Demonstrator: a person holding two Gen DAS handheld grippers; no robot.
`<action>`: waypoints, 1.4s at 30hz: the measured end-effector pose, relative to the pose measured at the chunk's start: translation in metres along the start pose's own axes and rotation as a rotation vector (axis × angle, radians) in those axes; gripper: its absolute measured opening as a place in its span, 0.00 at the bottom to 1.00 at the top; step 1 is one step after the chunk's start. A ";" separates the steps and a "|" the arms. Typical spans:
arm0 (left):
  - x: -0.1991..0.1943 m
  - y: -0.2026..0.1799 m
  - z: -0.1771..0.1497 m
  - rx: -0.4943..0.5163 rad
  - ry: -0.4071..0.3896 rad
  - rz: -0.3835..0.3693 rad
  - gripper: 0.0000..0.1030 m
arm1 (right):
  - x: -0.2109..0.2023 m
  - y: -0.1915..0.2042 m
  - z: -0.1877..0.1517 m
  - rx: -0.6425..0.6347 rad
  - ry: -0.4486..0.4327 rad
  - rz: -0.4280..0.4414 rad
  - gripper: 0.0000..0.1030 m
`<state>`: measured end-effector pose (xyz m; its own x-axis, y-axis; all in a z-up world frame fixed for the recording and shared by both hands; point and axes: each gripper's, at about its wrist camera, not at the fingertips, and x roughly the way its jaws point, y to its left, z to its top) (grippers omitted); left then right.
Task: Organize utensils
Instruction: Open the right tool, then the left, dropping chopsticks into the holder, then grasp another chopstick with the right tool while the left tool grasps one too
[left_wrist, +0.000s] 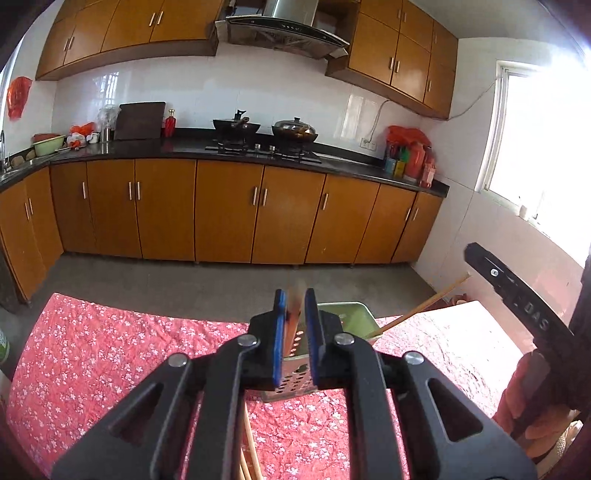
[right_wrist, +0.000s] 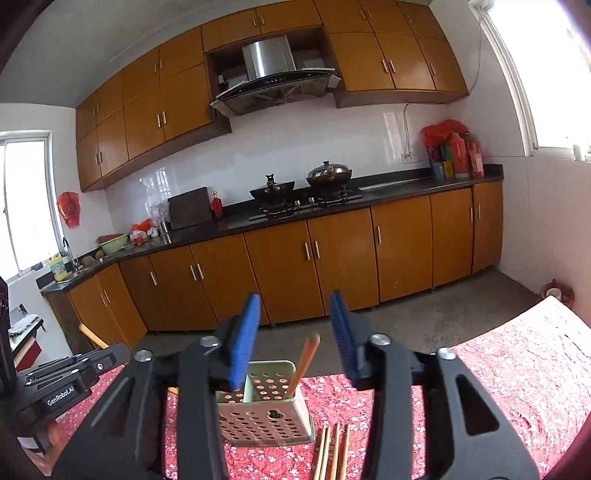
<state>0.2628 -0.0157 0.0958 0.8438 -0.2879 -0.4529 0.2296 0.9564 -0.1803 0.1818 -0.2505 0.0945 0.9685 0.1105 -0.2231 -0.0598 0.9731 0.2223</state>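
1. Low in the middle of the left wrist view, the left gripper (left_wrist: 295, 328) hangs over the holder (left_wrist: 291, 384), pointing downward.
2. Its blue pads stand only a narrow gap apart. A blurred chopstick (left_wrist: 294, 314) stands upright in that gap. The pads are sharp and the stick is smeared, so no firm grip shows.
3. At the bottom centre of the right wrist view, the right gripper (right_wrist: 294, 338) is about half open. It has hold of nothing.
4. The holder is a pale, perforated box with two compartments. It stands upright on the cloth (left_wrist: 110, 350), which is red with small flowers and covers the table.
5. In the right wrist view, a leaning chopstick (right_wrist: 304, 365) stands in the holder's right-hand compartment. Its top tilts to the right. It shows between the right gripper's open pads but touches neither one.
6. In the left wrist view, the same stick slants out of the holder toward the upper right of the frame.
7. At the lower edge of the right wrist view, several loose chopsticks (right_wrist: 332, 450) lie side by side on the cloth, just beside the holder's lower right corner.
8. The holder's left-hand compartment is partly hidden behind a pad of the right gripper. I cannot tell what it contains.
9. Across the upper half of both views run brown cabinets (right_wrist: 280, 273), with two pans on a stove above them.
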 end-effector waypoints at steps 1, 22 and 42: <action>-0.004 0.004 -0.002 -0.003 -0.007 0.002 0.19 | -0.003 -0.002 -0.001 -0.001 0.000 -0.002 0.44; -0.040 0.085 -0.163 -0.093 0.209 0.172 0.31 | -0.004 -0.035 -0.190 0.043 0.635 -0.027 0.13; -0.015 0.066 -0.210 -0.104 0.355 0.064 0.26 | 0.014 -0.066 -0.205 0.050 0.651 -0.178 0.07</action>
<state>0.1635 0.0419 -0.0931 0.6298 -0.2437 -0.7375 0.1154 0.9683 -0.2213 0.1501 -0.2716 -0.1176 0.6182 0.0640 -0.7834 0.1138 0.9789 0.1698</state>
